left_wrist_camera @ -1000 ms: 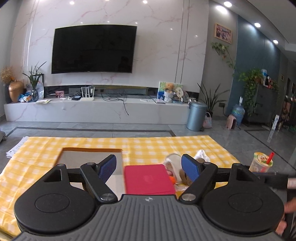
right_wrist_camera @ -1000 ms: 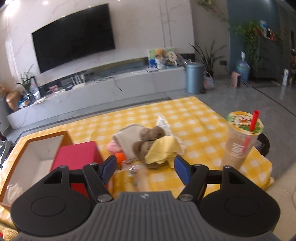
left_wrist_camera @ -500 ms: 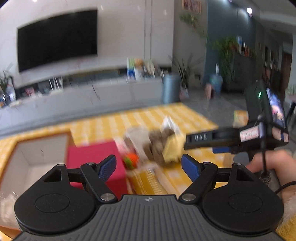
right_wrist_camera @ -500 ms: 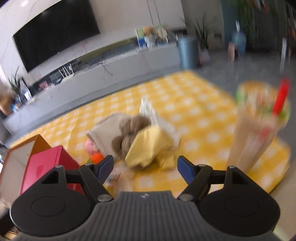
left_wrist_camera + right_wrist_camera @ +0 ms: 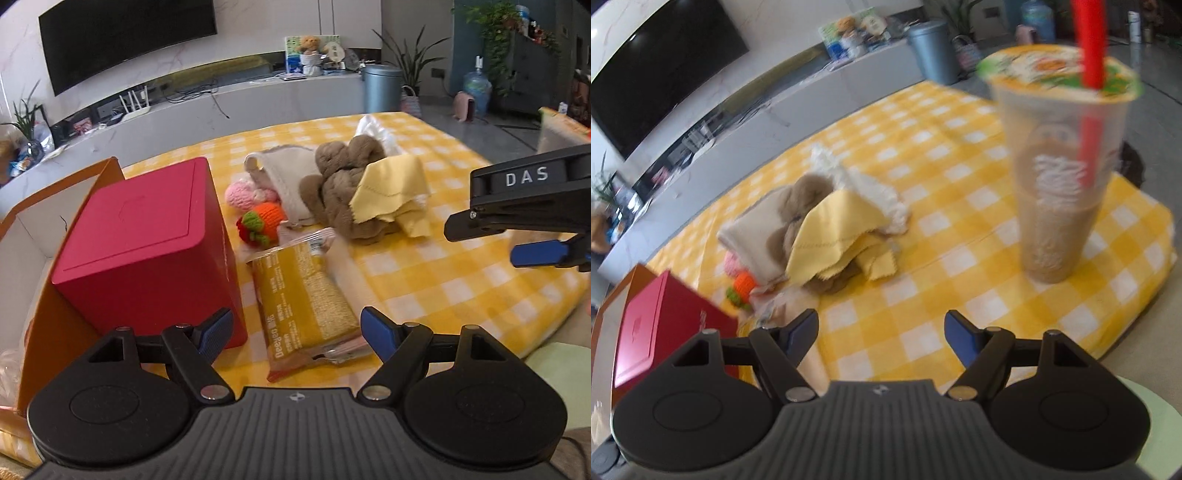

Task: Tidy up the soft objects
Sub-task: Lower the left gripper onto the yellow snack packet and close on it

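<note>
A heap of soft things lies on the yellow checked cloth (image 5: 436, 273): a brown plush toy (image 5: 343, 184), a yellow cloth (image 5: 391, 188) (image 5: 834, 229) draped over it, a beige cloth (image 5: 288, 173), a white fringed cloth (image 5: 871, 192), a pink knitted ball (image 5: 240, 194) and an orange knitted fruit (image 5: 264, 218) (image 5: 744, 282). My left gripper (image 5: 297, 332) is open just above a brown snack packet (image 5: 299, 295), nothing between its pads. My right gripper (image 5: 881, 330) is open over bare cloth in front of the heap; its arm enters the left wrist view at the right edge.
A red box (image 5: 147, 254) (image 5: 665, 332) stands against an open orange cardboard box (image 5: 48, 221) at the left. A tall milk-tea cup (image 5: 1060, 177) with a red straw stands at the right, near the cloth's edge. Behind are a TV bench and a grey bin (image 5: 380, 86).
Both grippers have come down and tilted toward the tabletop, nearer the heap. The left one now hangs over the snack packet; the right arm has entered the left wrist view.
</note>
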### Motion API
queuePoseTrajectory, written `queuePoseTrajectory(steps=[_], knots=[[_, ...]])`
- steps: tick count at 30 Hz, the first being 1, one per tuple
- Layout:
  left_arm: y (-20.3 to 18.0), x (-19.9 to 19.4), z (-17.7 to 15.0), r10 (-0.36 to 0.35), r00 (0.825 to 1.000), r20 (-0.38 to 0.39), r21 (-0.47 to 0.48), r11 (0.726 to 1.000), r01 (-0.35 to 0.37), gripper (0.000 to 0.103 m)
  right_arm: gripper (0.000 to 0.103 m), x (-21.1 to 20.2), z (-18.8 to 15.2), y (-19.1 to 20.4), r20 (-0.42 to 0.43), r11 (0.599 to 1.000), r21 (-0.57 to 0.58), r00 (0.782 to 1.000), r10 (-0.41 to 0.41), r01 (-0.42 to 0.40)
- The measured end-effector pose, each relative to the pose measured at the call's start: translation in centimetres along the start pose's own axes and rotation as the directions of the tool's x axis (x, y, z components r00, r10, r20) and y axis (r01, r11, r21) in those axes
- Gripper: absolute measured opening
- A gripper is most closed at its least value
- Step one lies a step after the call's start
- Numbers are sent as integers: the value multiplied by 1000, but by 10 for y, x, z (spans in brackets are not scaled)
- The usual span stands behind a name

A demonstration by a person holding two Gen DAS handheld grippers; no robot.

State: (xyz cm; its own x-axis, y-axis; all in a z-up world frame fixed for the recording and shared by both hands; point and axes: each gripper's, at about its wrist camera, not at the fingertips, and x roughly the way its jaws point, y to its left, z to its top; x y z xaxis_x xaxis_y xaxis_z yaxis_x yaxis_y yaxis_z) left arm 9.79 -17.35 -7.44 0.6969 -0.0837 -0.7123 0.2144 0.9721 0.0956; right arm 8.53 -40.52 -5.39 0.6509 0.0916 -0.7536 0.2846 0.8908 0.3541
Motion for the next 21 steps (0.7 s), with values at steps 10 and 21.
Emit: queuePoseTrajectory(steps=[10,21], knots=[[9,31,-9,-102,994,-43,-155,983,94,92,74,4,-1,0,-12,1000,-13,1000,-27,27],[23,42,-17,-156,987,-39,-247,959,141,95,74,6,-2,4,-21,999,-31,999,-40,39]])
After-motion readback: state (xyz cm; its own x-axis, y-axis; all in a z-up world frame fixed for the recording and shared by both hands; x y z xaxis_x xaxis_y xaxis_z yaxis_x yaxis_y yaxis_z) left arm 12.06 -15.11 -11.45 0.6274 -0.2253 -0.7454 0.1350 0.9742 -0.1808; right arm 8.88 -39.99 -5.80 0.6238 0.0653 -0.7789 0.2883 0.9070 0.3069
